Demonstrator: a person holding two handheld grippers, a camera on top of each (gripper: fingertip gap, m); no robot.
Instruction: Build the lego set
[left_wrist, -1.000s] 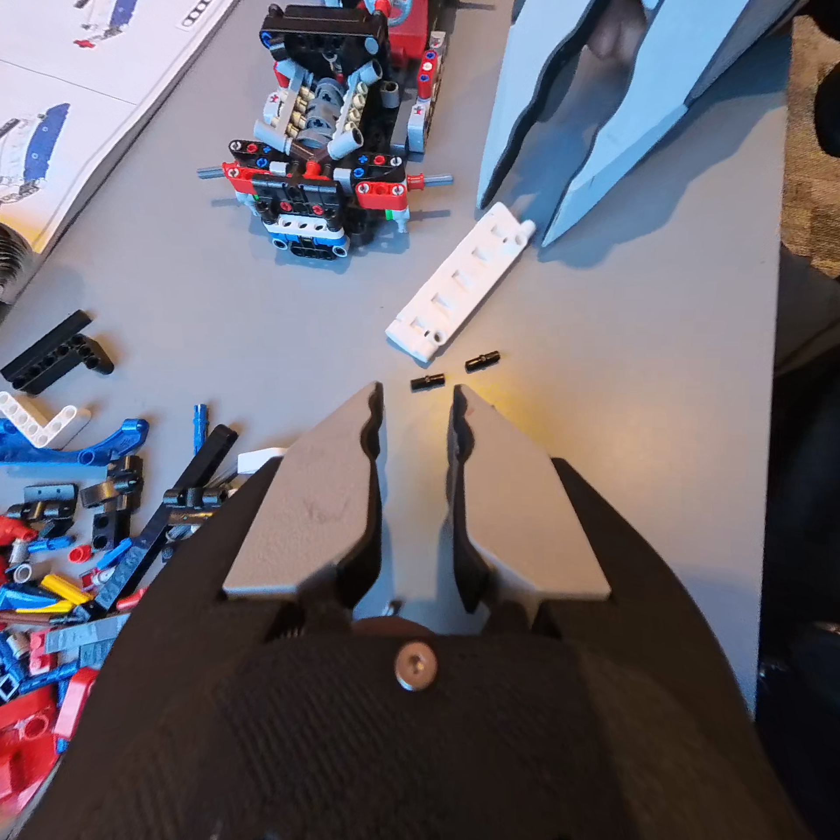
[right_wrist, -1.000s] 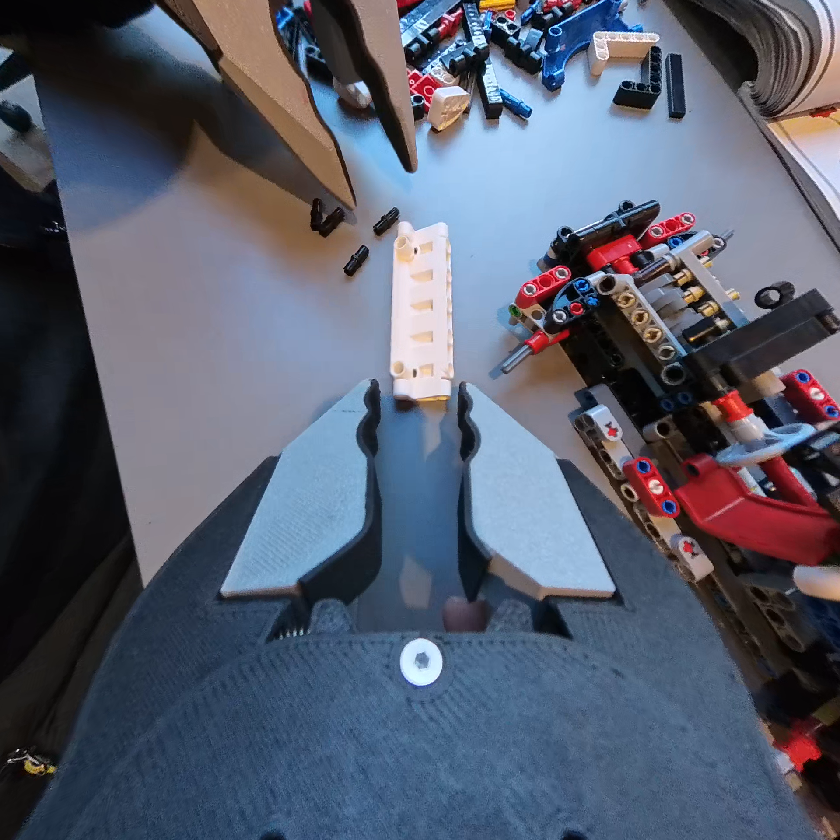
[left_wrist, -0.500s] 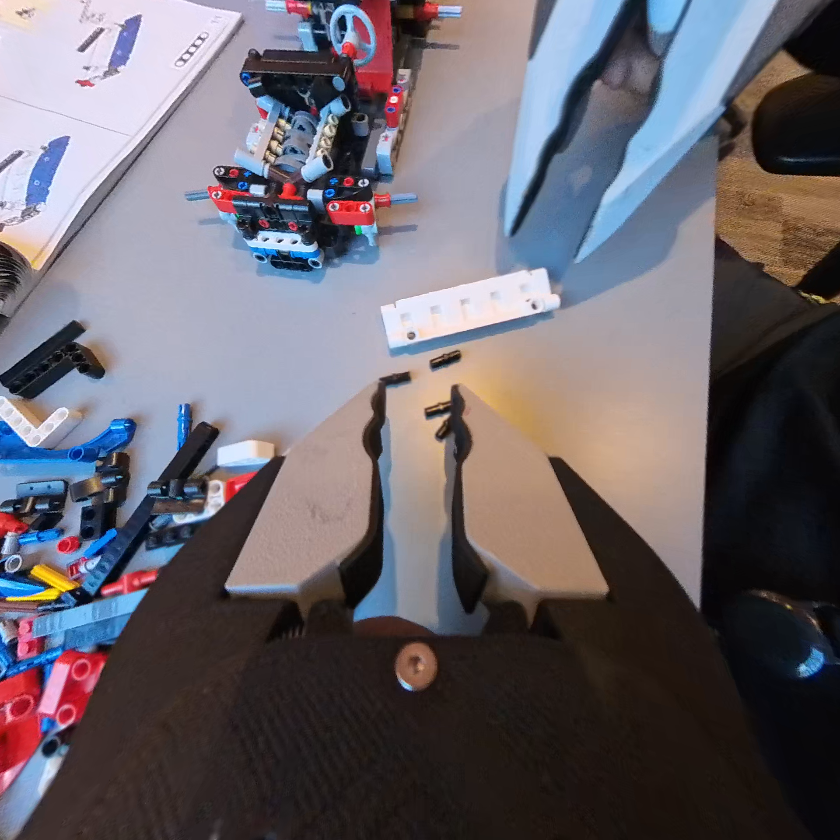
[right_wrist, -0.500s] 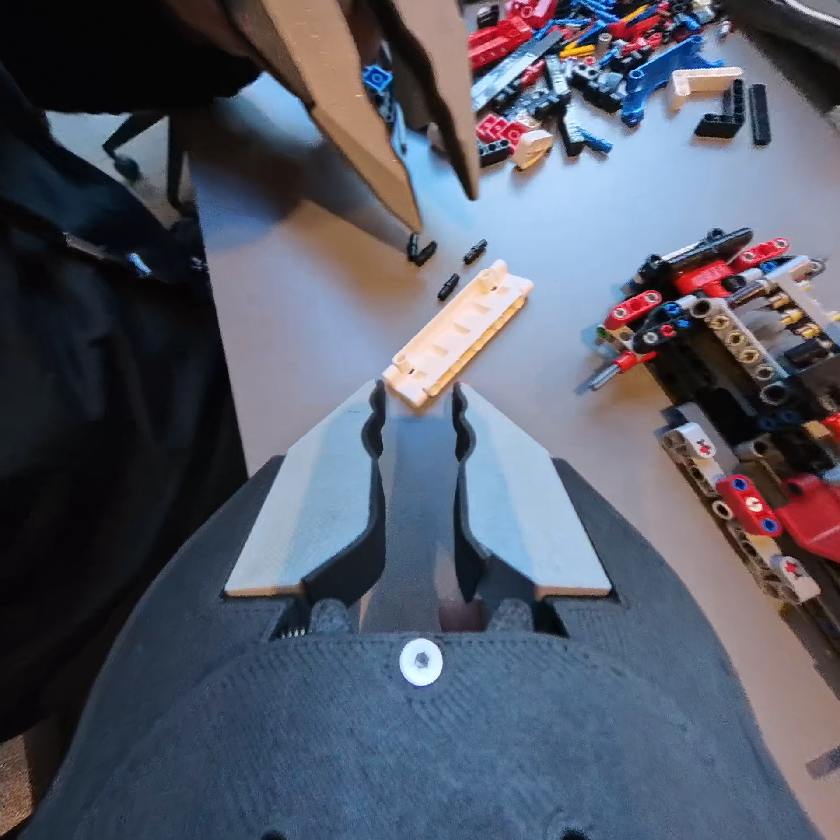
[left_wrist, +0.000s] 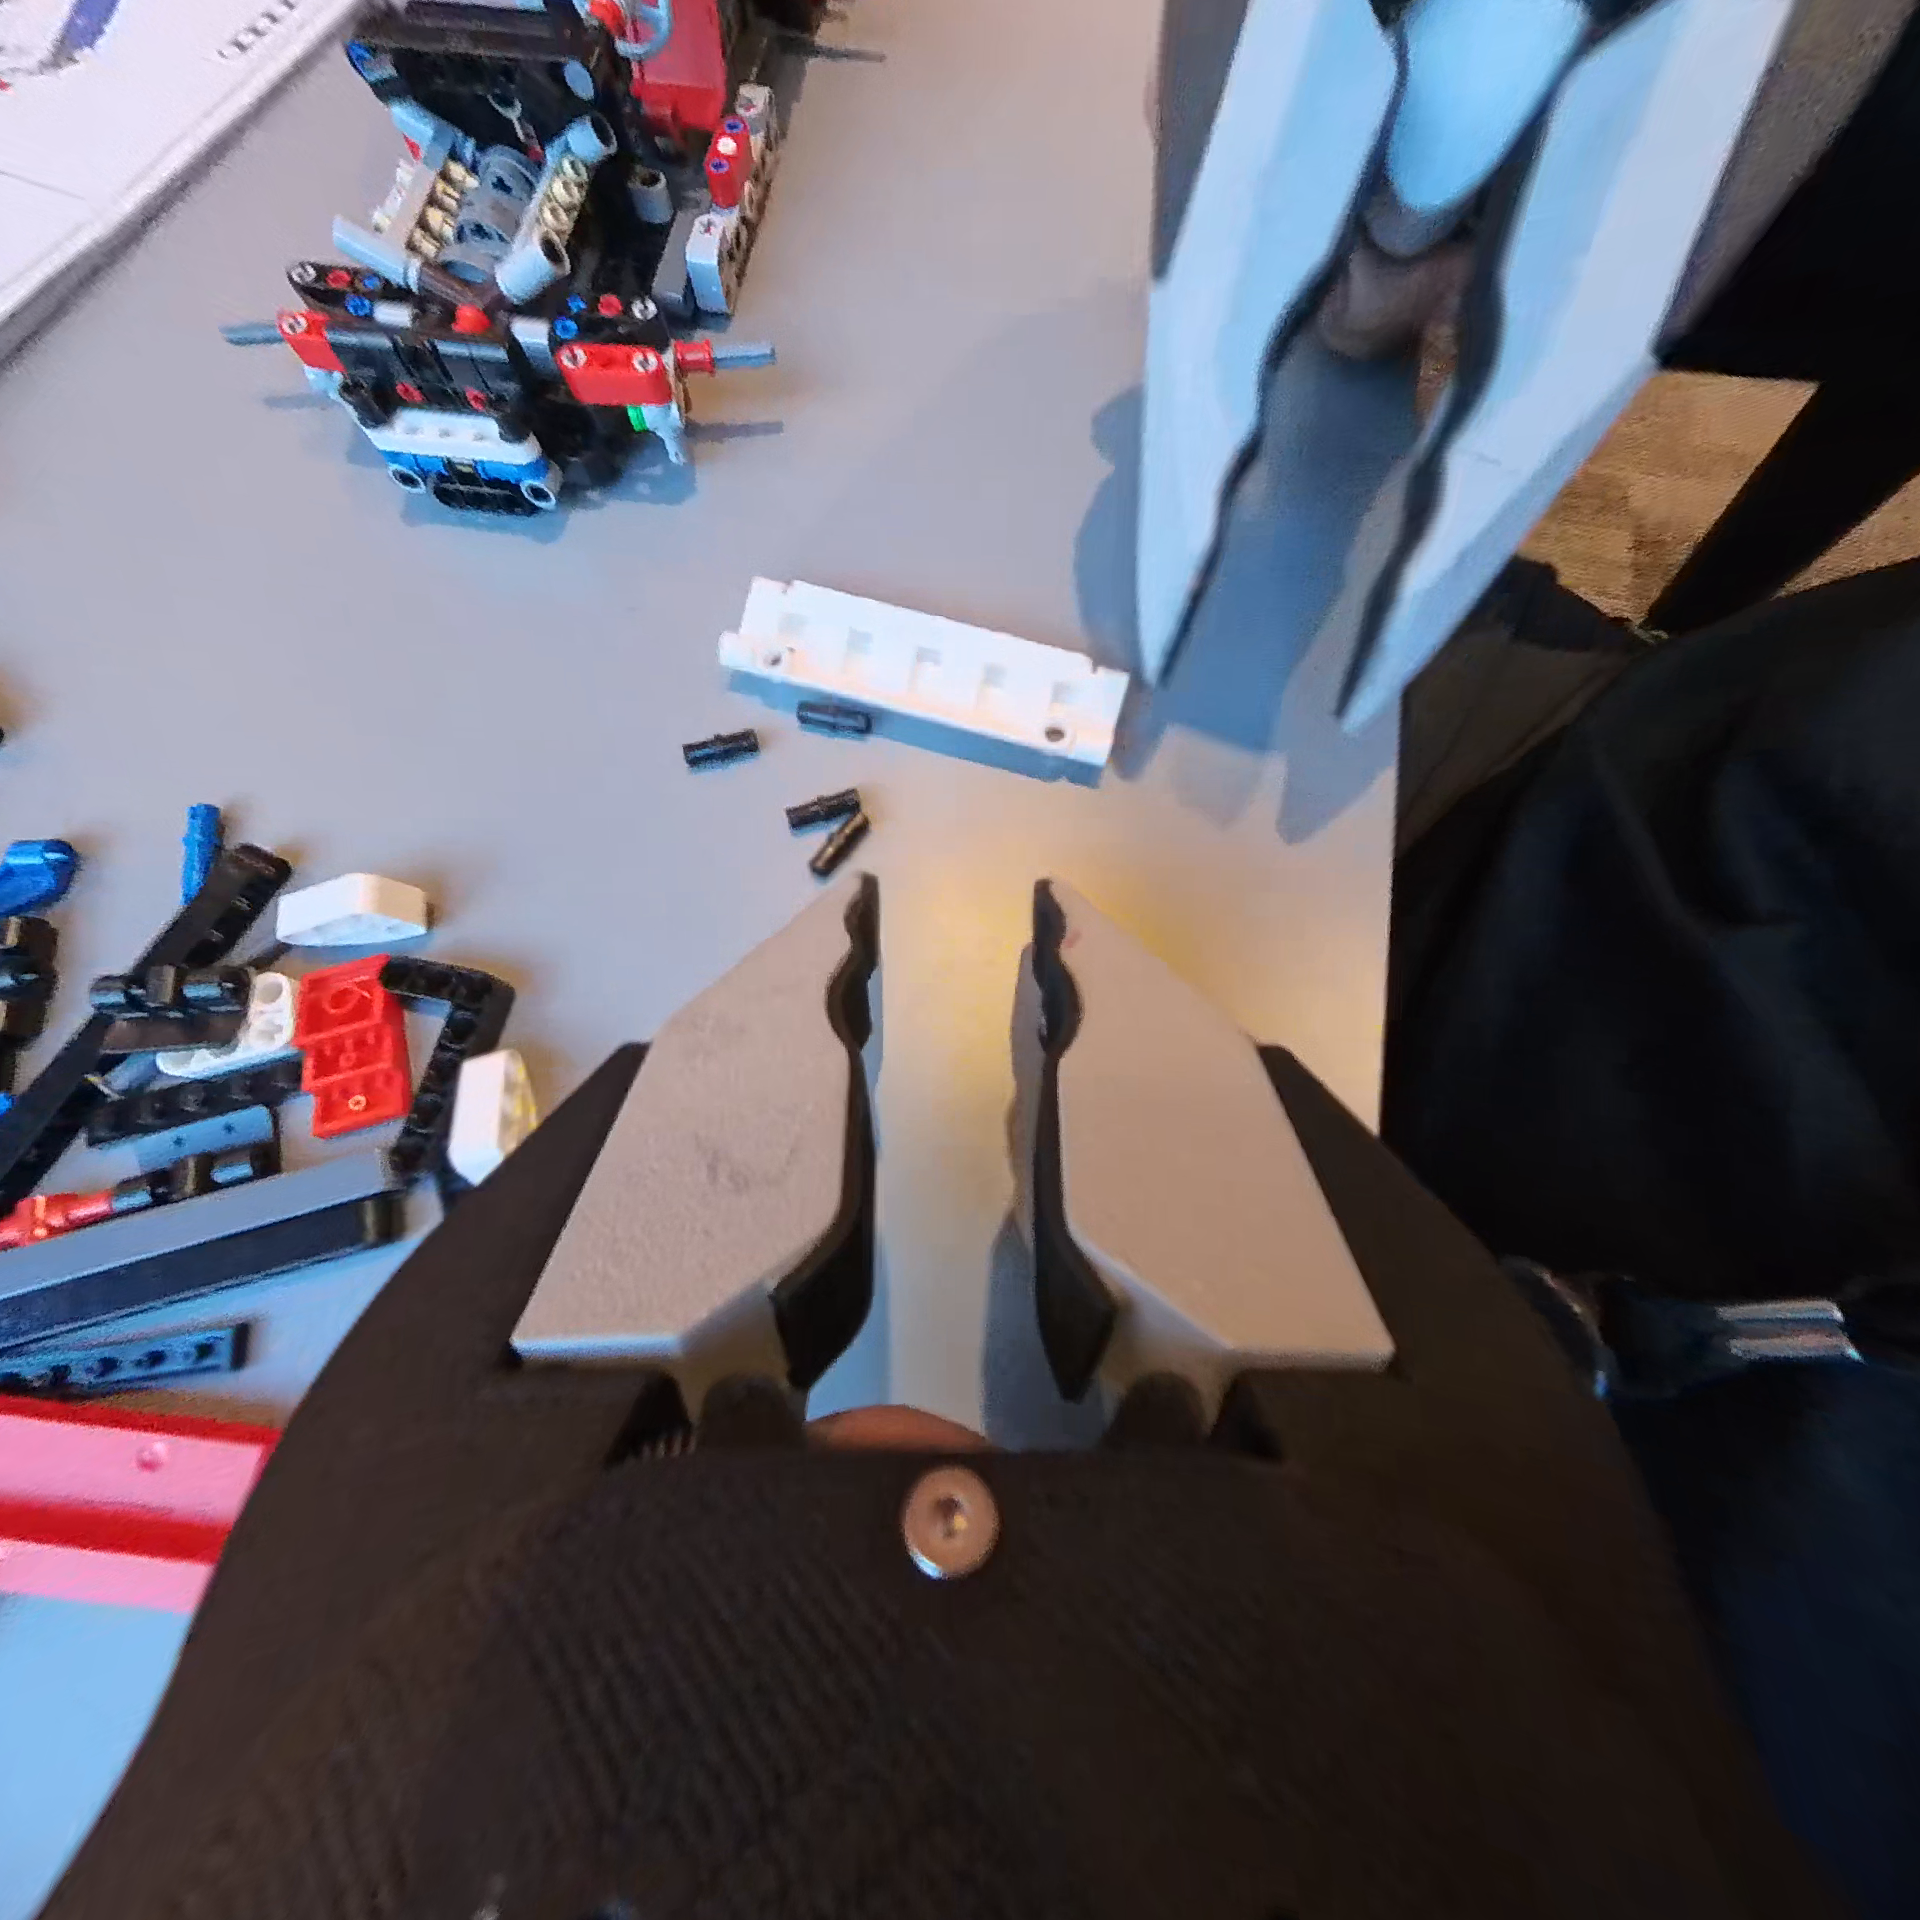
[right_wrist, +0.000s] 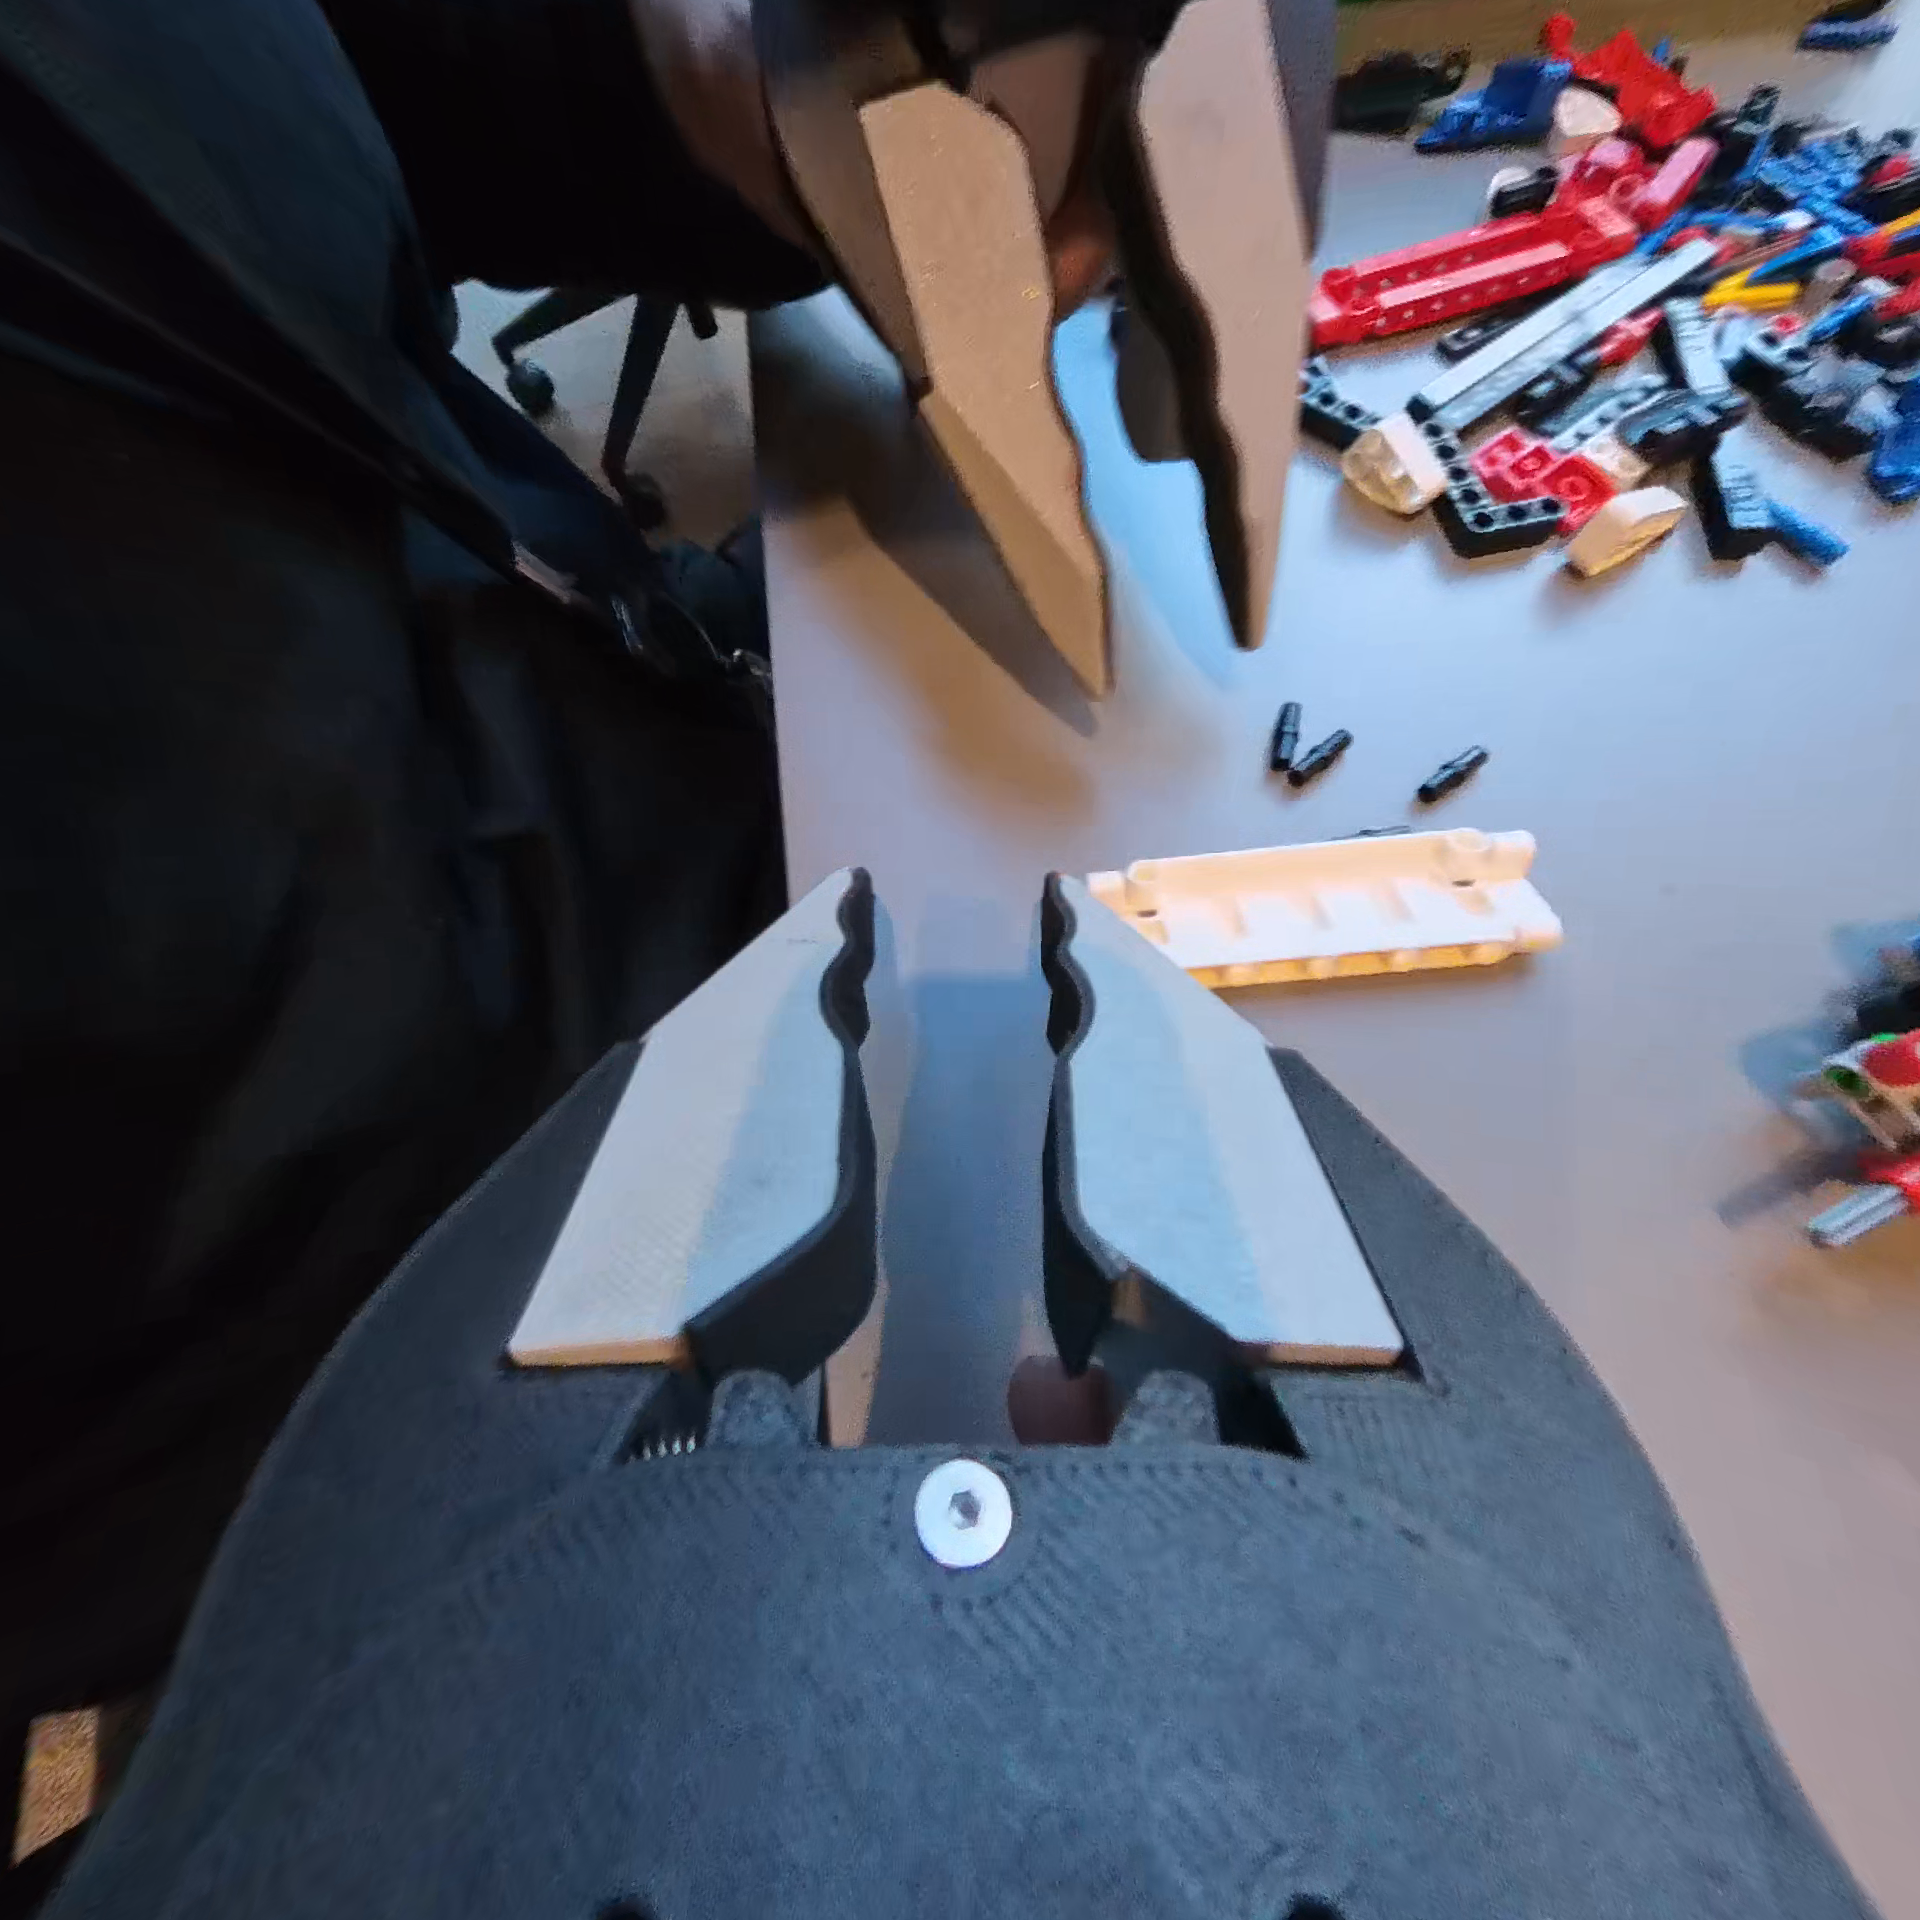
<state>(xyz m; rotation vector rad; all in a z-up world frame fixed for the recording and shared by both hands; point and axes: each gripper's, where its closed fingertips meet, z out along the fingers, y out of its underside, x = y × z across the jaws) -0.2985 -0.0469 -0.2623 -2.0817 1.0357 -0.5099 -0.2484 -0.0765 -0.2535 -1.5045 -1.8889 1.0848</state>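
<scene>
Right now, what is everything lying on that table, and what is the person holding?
White panel: one, white, near the table's edge, flat.
Small pins: four, black, beside the white panel; two touch each other.
Half-built car: one, black, red and grey, farther back.
Loose pieces: a pile, mixed red, blue, black and white, on the left.
Booklet: one, white, far left corner.
Table: one, grey.
Office chair: one, black, beyond the table's edge.
Left tongs: open, empty, near the pins.
Right tongs: open, empty, next to the panel's end.
</scene>
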